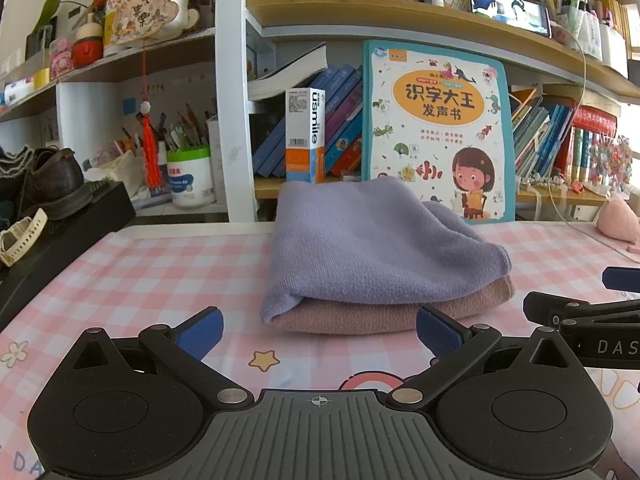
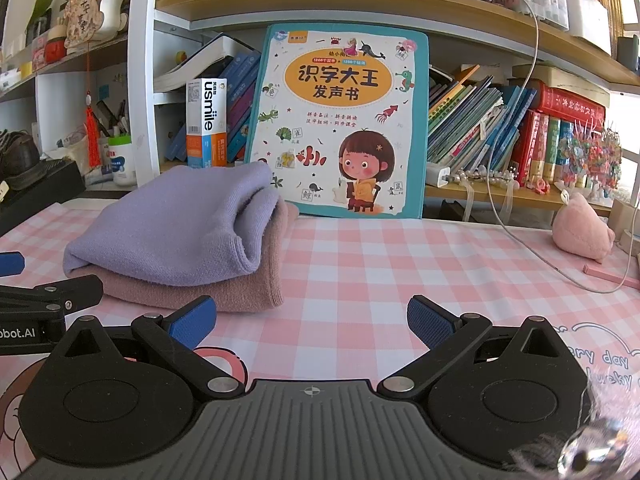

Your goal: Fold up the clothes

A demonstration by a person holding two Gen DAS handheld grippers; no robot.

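A folded lilac knit (image 1: 368,240) lies on top of a folded dusty-pink knit (image 1: 360,314) on the pink checked tablecloth (image 1: 160,272). My left gripper (image 1: 320,334) is open just in front of the stack, nothing between its blue pads. In the right wrist view the lilac knit (image 2: 172,224) and pink knit (image 2: 224,292) sit to the left. My right gripper (image 2: 312,322) is open over bare cloth, beside the stack's right end. Each gripper shows in the other's view: the right gripper (image 1: 616,280) at the edge, the left gripper (image 2: 44,280) likewise.
A children's book (image 2: 340,120) leans against the shelf behind the stack, beside a toothpaste box (image 1: 306,136). A black box with shoes (image 1: 56,216) stands at the left. A pink plush (image 2: 580,232) and a white cable (image 2: 520,236) lie at the right.
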